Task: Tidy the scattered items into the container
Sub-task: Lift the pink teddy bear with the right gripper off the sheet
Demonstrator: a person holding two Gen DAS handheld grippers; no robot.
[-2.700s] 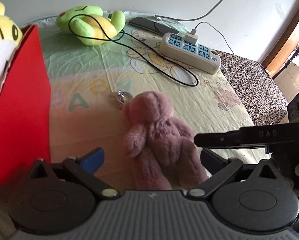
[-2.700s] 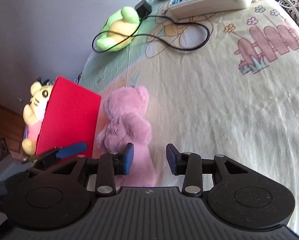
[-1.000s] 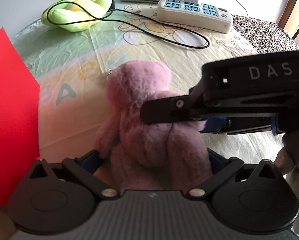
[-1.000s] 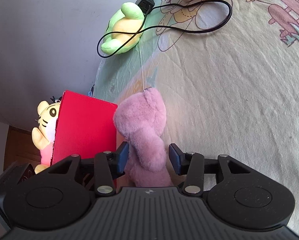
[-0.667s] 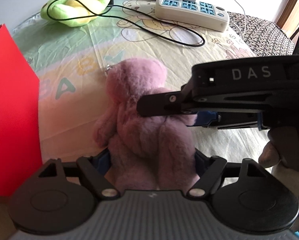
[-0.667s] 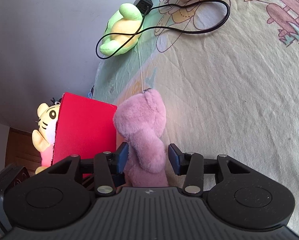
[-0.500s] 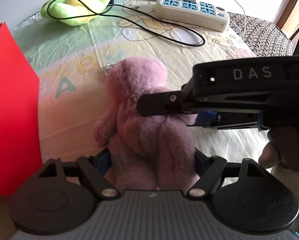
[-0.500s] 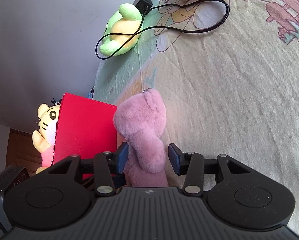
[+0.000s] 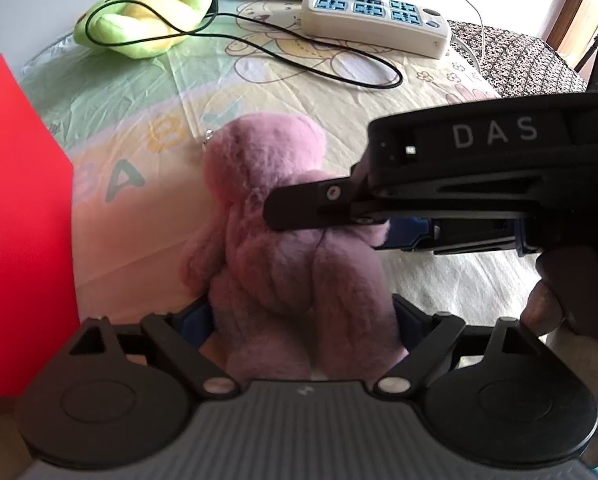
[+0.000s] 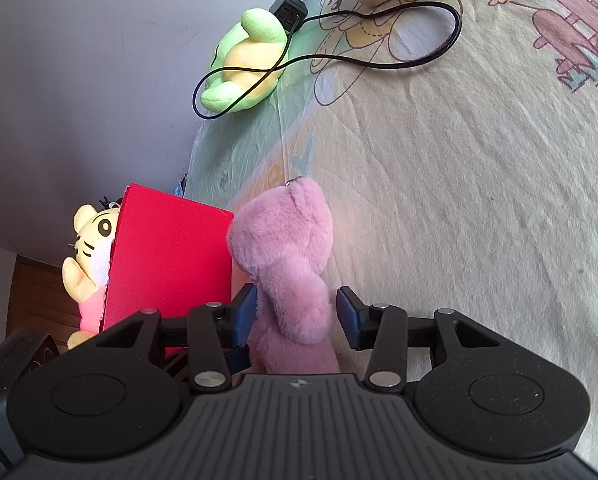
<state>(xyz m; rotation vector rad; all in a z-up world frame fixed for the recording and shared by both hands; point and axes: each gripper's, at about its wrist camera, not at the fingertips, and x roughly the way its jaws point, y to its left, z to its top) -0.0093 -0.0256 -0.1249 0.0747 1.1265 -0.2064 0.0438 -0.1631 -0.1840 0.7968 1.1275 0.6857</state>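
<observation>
We've got the pink plush bear (image 9: 283, 240) straddled: left gripper (image 9: 299, 316) opening, right gripper (image 10: 295, 312) not clearly clamped. Soft, light; pinch torso.

A home room: cartoon-print bedsheet (image 10: 479, 184), plush toys, power strip (image 9: 373, 20) with charger.

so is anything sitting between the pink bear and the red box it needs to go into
Nothing visible does. The pink bear stands right beside the red box, with only bare tablecloth in the gap. The box wall rises alongside it, so it has to go up and over. The green plush and black cable lie farther off.
</observation>
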